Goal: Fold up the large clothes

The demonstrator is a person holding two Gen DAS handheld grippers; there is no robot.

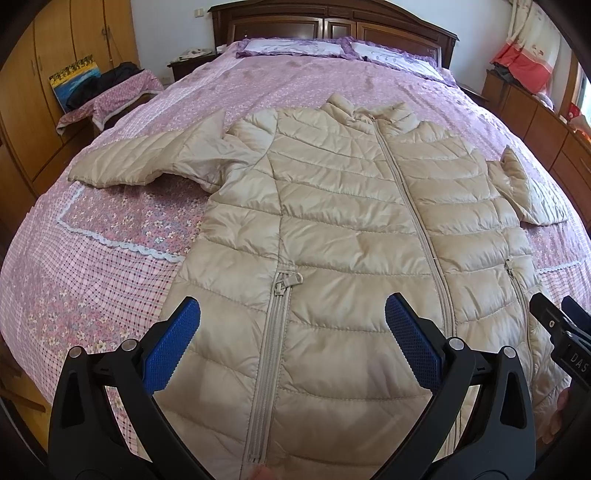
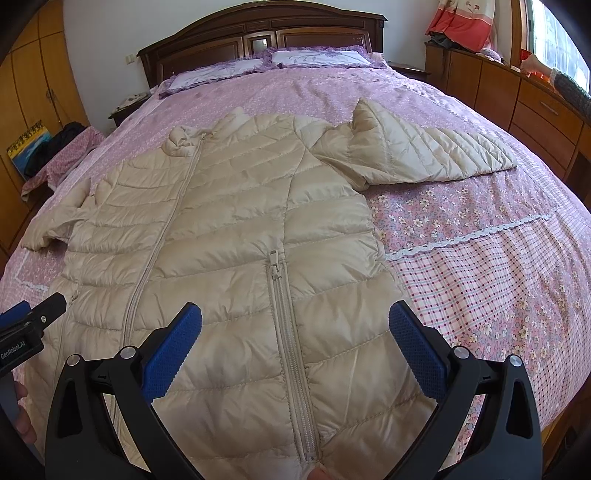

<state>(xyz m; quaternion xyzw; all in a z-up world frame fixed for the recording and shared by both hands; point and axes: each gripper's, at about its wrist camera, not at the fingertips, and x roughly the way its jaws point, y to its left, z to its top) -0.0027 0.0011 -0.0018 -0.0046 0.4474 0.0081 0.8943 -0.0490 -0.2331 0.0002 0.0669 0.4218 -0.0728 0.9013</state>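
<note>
at the near edge of the bed (image 1: 110, 266), the left claw (image 1: 291, 321) and right claw (image 2: 295, 325) both hang released, blue pads spread wide over the hem of one beige puffer jacket (image 1: 351, 206). "das" reads on the right claw's body, "genrobot.ai" on the left's. the jacket lies flat, zipped, with two pocket zippers and both sleeves spread outward. bare pink bedspread flanks it on both sides. two pillows (image 2: 273, 62) rest by the headboard (image 2: 258, 33).
</note>
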